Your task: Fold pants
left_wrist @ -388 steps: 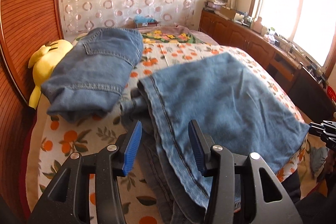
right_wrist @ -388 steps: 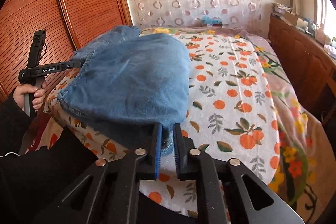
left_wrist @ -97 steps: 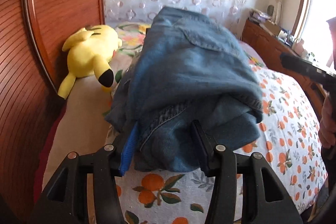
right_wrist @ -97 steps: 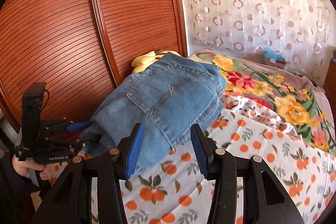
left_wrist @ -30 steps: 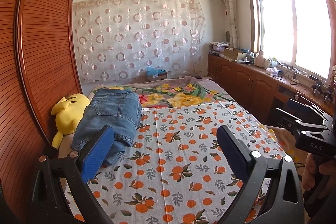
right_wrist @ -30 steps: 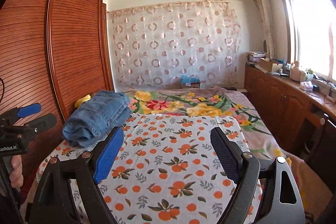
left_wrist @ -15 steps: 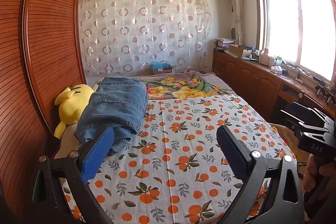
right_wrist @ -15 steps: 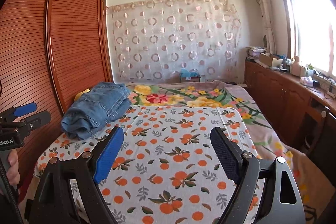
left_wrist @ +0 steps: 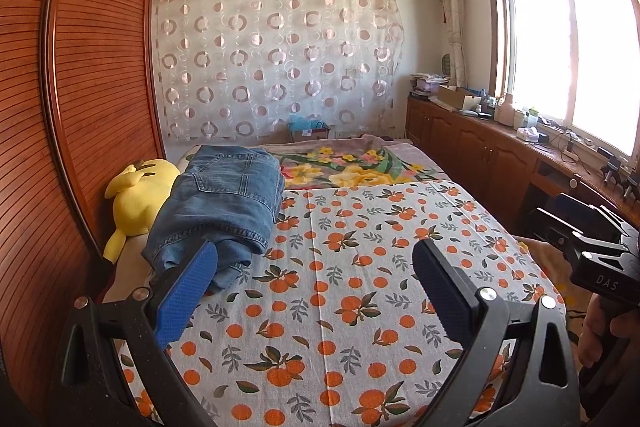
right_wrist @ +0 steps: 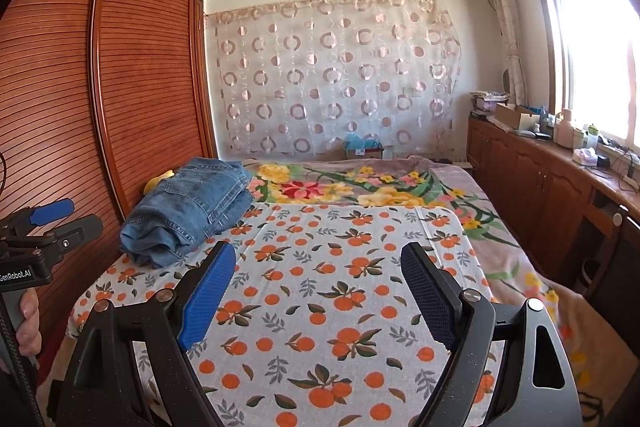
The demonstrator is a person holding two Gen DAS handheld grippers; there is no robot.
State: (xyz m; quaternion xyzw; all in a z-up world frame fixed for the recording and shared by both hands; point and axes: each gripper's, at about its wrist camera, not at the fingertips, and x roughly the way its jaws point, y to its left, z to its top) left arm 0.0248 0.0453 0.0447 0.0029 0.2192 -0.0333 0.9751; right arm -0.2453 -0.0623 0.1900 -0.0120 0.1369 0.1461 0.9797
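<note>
The folded blue jeans (left_wrist: pixel 218 211) lie in a stack at the far left of the bed, next to the wardrobe; they also show in the right wrist view (right_wrist: pixel 188 209). My left gripper (left_wrist: pixel 314 269) is open and empty, held back above the near part of the bed. My right gripper (right_wrist: pixel 318 269) is open and empty, also held back over the bed. Each gripper appears at the edge of the other's view: the right one (left_wrist: pixel 592 247) and the left one (right_wrist: pixel 48 223).
The bed has an orange-print sheet (left_wrist: pixel 360 287) and a floral blanket (left_wrist: pixel 352 167) behind it. A yellow plush toy (left_wrist: pixel 136 195) lies left of the jeans. A slatted wooden wardrobe (right_wrist: pixel 100 87) stands at left, and low cabinets (right_wrist: pixel 560 195) under the window stand at right.
Both grippers let go of the jeans and pulled back from the stack with jaws wide open. In the last half second the views shifted only slightly.
</note>
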